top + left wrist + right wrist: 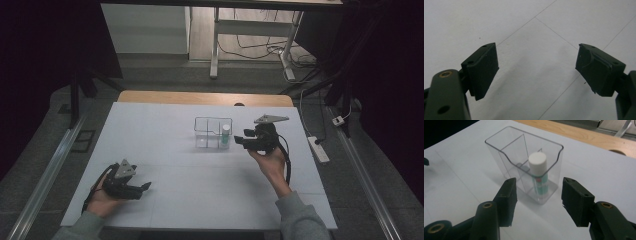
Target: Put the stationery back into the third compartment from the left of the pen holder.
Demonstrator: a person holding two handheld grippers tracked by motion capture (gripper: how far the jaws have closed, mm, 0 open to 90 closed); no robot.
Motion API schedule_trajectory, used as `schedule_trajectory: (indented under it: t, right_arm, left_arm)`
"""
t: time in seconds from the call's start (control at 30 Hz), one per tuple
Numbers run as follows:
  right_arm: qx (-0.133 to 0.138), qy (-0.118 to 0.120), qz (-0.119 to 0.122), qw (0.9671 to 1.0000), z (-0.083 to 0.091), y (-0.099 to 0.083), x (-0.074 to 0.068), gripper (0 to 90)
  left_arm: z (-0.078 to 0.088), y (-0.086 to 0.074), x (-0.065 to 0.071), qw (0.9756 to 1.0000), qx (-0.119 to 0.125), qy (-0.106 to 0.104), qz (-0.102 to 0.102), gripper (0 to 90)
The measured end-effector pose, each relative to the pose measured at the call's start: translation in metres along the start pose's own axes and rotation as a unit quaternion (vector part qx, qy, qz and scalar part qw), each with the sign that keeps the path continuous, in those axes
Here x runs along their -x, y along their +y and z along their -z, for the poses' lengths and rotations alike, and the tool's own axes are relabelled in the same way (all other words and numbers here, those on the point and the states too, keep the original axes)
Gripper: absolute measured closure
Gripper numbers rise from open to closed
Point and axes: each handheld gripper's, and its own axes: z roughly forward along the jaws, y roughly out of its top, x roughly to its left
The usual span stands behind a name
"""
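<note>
On the white table, the left gripper sits at about 8 o'clock from the centre, held low in the person's left hand, pointing toward 3 o'clock. In the left gripper view its jaws stand wide apart over bare table, with nothing between them.

Just past the centre, toward 12 o'clock, stands a clear bin split into compartments. A glue stick with a white cap stands upright in the bin's end compartment on the 3 o'clock side.

The right gripper hangs just beside the bin at 3 o'clock, pointing toward 9 o'clock, held in the right hand. In the right gripper view its jaws are partly open and empty, short of the bin, with the glue stick straight ahead between them at 12 o'clock.
</note>
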Motion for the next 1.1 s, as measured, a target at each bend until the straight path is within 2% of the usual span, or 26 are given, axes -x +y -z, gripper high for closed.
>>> schedule_trajectory:
  t: [0.27,0.5,0.83,1.03,1.1]
  right_arm:
    - [-0.02,-0.02,-0.004,0.9996,0.017,-0.025,0.0,43.0]
    - [-0.045,-0.033,0.005,0.9984,0.028,-0.051,-0.004,41.1]
    - [-0.057,-0.032,-0.001,0.9978,0.044,-0.079,0.0,38.9]
    - [-0.069,-0.042,0.008,0.9967,0.05,-0.092,0.005,38.4]
    - [-0.072,-0.038,0.007,0.9966,0.051,-0.095,0.007,38.2]
  left_arm:
    - [0.0,0.0,0.0,1.0,0.0,0.0,0.0,18.2]
    - [0.0,0.0,0.001,1.0,0.001,0.0,0.0,18.2]
    - [0.0,0.001,0.0,1.0,0.003,0.0,0.005,18.2]
    - [-0.001,0.001,-0.001,1.0,0.004,0.0,0.008,18.2]
    - [-0.001,0.002,-0.001,1.0,0.002,0.001,0.008,18.2]
